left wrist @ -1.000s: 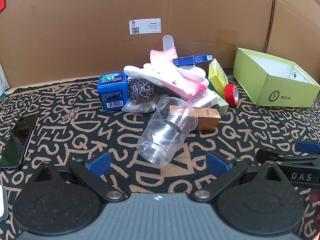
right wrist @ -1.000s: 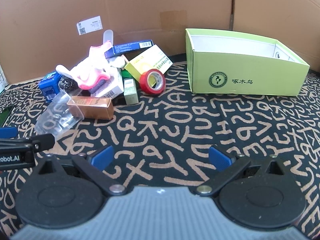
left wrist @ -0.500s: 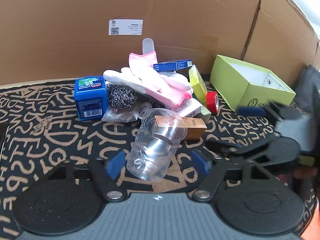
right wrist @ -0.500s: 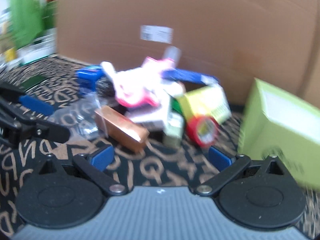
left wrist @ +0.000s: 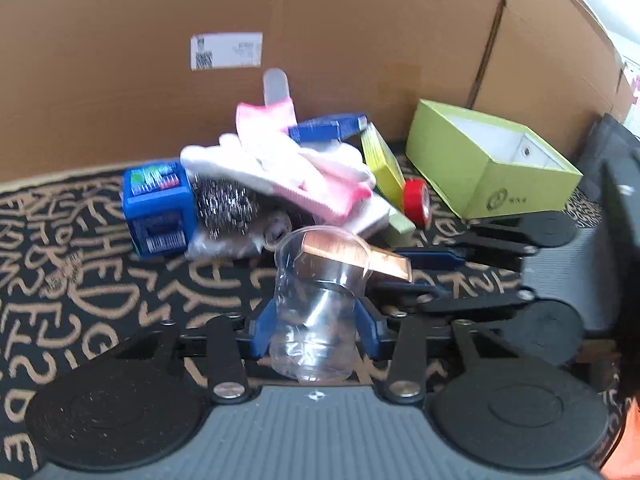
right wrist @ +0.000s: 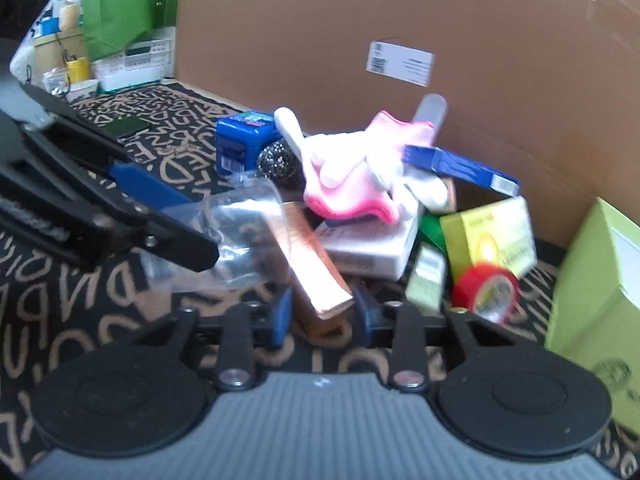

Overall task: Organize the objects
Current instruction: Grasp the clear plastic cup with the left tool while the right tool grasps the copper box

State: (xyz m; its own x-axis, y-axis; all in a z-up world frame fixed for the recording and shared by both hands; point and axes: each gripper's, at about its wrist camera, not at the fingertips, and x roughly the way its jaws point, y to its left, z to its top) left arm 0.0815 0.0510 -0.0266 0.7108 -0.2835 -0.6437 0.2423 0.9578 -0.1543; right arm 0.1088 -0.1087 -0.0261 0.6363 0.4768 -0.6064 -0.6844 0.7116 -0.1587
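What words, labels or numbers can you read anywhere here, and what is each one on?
None reads clearly.
White sticker on the cardboard wall: barcode and print, too small.
Blue tub: label and barcode blurred.
Green box: round logo and characters, blurred.
Yellow box: print blurred.
Patterned mat: scattered decorative letters.

Two low, close wrist views, left and right, both facing the clutter pile point(left wrist: 280, 184) against the cardboard wall point(right wrist: 400, 20).

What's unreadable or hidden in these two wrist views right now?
- Copper box: right wrist view, near end hidden between the right hand-held gripper fingers; contact unclear.
- Same box, left wrist view: blurred behind the clear cup.
- Green box: right wrist view, cut off by the frame edge; inside unseen.
- White label: both views, text too small and blurred.
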